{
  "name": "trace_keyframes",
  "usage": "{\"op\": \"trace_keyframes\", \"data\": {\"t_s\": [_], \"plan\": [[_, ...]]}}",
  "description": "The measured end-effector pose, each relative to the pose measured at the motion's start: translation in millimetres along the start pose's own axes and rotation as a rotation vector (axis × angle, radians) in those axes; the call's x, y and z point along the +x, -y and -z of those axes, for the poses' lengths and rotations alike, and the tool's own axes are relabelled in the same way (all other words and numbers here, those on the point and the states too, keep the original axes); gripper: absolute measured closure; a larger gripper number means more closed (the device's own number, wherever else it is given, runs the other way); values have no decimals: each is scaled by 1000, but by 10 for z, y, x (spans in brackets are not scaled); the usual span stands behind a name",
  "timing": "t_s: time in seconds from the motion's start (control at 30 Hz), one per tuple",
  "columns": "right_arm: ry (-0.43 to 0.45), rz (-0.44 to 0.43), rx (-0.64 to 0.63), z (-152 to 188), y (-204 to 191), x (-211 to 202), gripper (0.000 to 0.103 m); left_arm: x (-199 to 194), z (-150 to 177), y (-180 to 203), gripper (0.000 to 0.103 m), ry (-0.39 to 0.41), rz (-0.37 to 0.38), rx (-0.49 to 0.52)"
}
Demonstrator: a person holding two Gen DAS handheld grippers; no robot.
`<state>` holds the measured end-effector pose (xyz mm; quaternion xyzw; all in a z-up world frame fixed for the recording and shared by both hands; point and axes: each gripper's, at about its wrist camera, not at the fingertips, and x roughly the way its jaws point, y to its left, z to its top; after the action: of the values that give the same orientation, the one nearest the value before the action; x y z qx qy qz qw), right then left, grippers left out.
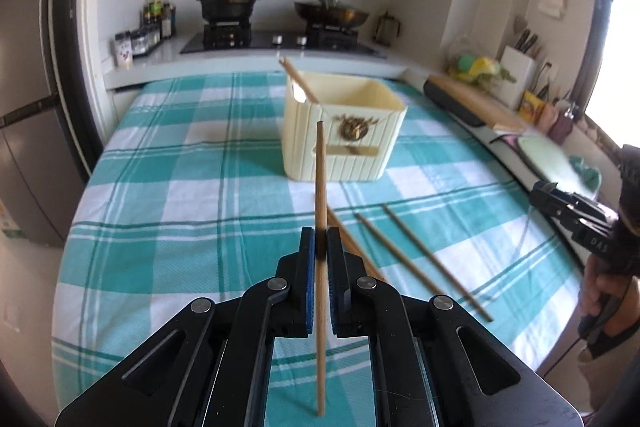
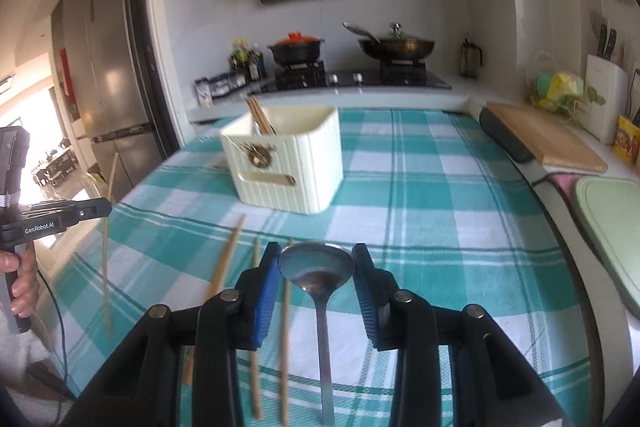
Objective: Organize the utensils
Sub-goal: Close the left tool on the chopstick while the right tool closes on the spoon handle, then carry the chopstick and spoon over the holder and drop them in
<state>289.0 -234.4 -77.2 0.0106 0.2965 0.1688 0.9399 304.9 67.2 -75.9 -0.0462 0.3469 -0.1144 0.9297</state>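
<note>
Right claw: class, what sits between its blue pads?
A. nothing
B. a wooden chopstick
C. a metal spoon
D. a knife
C: the right claw has the bowl of a metal spoon between its pads, handle trailing back toward the camera; the chopstick is in the left claw.

Table covered by a teal-and-white plaid cloth, flush against the counter at the far edge. On the cloth: 1 cream ribbed utensil box, square, upright, past the table's middle, chopsticks leaning in its back left corner. Nearer the camera, 3 loose wooden chopsticks lie flat on the cloth, roughly parallel, angled diagonally, close together but apart from the box. Rest of the cloth surface is blurred toward the edges.
</note>
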Motion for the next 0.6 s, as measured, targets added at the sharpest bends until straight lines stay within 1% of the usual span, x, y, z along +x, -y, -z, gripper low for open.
{"op": "trace_keyframes", "data": {"t_s": [0.1,0.27,0.5,0.6], "plan": [[25,-17,-4,-56,-46,-97,67,-83,-26,17,99,18,14,-9],[53,-32,-9,-237,-67,-123,67,-173,-129,22,99,50,29,-17],[60,-64,-23,-629,-56,-49,67,-197,-299,-38,99,61,62,-41],[58,-79,-20,-814,-41,5,67,-239,-453,-53,99,76,74,-38]]}}
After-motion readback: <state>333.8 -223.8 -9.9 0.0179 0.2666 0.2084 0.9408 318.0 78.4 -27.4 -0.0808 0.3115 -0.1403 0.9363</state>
